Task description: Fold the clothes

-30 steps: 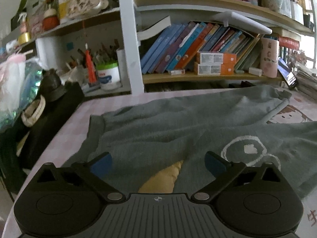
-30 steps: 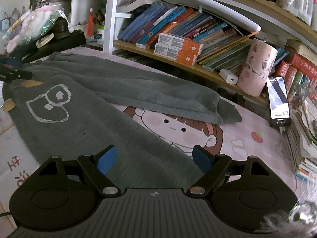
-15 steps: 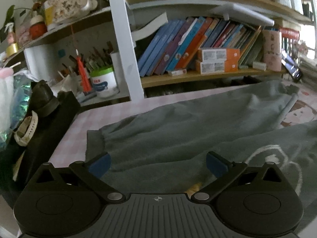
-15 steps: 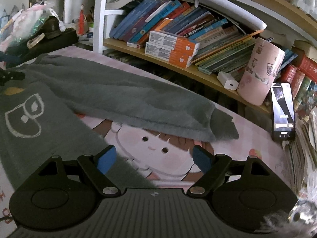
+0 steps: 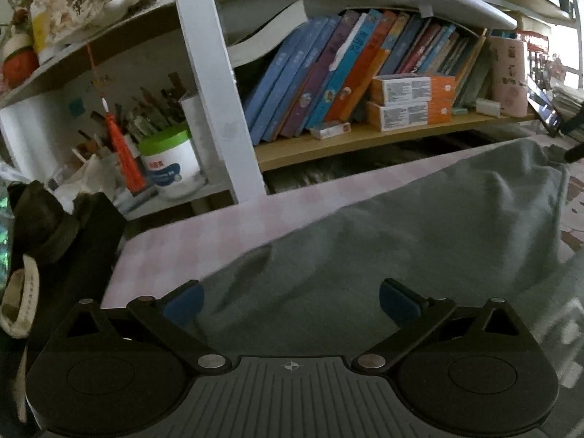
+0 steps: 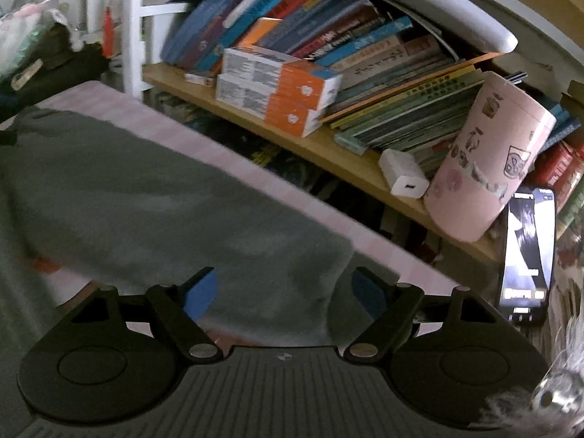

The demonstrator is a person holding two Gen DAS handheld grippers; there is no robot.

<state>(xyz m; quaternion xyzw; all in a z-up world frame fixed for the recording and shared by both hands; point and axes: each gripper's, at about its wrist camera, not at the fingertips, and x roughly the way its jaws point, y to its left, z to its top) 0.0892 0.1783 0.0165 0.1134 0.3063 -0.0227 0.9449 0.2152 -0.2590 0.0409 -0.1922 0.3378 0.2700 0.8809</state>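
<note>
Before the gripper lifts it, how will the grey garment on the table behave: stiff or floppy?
Probably floppy: the grey garment lies slack with soft wrinkles. Its thick knit looks grippy rather than slippery. Lifted at the end near the right gripper, the rest would likely drag and sag.

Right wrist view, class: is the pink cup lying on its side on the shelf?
No, the pink cup stands on its base on the wooden shelf.
</note>
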